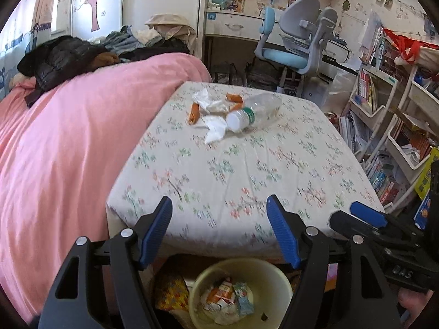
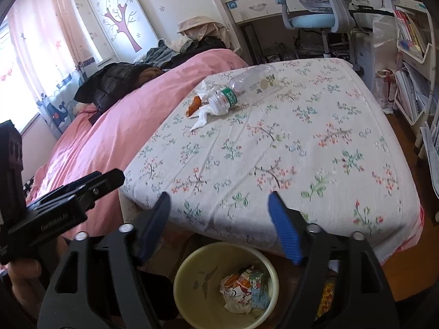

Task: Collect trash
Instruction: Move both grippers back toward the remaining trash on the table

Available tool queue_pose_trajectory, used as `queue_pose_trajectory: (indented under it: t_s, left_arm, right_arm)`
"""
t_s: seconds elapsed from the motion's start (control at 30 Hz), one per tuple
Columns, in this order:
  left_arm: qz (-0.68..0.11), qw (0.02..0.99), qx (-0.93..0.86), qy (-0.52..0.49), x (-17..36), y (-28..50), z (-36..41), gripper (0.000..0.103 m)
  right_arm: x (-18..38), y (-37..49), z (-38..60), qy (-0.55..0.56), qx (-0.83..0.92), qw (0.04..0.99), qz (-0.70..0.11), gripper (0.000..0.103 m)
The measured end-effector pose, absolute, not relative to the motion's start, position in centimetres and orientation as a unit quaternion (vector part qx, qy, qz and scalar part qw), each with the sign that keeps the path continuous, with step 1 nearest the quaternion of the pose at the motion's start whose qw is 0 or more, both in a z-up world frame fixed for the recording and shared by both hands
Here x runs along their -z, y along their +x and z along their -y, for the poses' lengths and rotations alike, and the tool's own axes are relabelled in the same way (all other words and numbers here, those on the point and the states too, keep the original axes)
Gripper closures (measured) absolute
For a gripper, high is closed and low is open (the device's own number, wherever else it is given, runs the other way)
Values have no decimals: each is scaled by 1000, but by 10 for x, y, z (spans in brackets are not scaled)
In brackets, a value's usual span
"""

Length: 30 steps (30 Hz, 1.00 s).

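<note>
Lying ahead across the floral sheet, the clear plastic bottle [image 1: 253,111] points its capless neck back toward both empty, spread-fingered grippers, left gripper [image 1: 219,230] and right gripper [image 2: 218,226], about equally near.

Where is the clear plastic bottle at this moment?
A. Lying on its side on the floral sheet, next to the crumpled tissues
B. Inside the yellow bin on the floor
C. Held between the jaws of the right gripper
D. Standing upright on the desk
A: the plastic bottle lies on its side on the floral sheet beside the tissues; both grippers are open and empty.
</note>
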<state>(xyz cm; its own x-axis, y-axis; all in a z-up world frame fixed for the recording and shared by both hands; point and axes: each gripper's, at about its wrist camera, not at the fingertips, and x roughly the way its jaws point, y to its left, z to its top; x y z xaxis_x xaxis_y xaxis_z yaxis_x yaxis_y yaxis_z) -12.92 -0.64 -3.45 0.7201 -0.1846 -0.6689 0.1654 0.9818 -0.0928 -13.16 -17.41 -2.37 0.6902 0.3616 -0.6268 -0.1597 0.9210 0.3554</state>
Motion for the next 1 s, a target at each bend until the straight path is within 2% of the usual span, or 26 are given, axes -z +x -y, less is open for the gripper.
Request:
queue_pose_trajectory:
  t_s: [0.37,0.6,1.0]
  left_arm:
    - [-383,918,104,-20,35,-73,2,33]
    - [-403,910,87,-51,44,-29,1,33]
    - [-417,906,26,-69,61,57,-15,33]
  right_arm:
    - [-12,-72,193,99,-141,923,-344,27]
    - [13,-58,202,165,-152,900,-373,27]
    - [34,-44,171,164,-190,879,-406,27]
